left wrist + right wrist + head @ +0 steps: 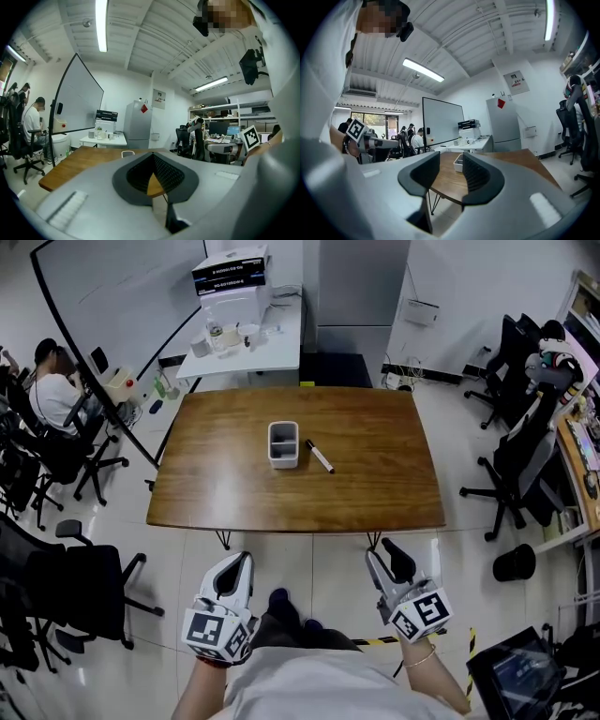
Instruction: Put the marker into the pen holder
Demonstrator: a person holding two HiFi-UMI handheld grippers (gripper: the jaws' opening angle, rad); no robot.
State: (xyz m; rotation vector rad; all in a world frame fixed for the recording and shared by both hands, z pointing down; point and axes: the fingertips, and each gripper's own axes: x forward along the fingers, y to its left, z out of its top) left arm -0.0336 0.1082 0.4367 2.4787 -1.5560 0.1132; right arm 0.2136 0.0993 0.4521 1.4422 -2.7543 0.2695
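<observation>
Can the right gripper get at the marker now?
Probably yes: the marker lies bare on the table beside the pen holder, nothing blocks the right gripper, and its jaws stand apart, empty.

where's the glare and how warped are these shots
head view: evenly lit, pale sheen on the left half of the table, its edges bowed by the wide lens, marker sharp; left gripper view: ceiling light blown out, dark rounded corners; right gripper view: same curved warp, glaring light bar
</observation>
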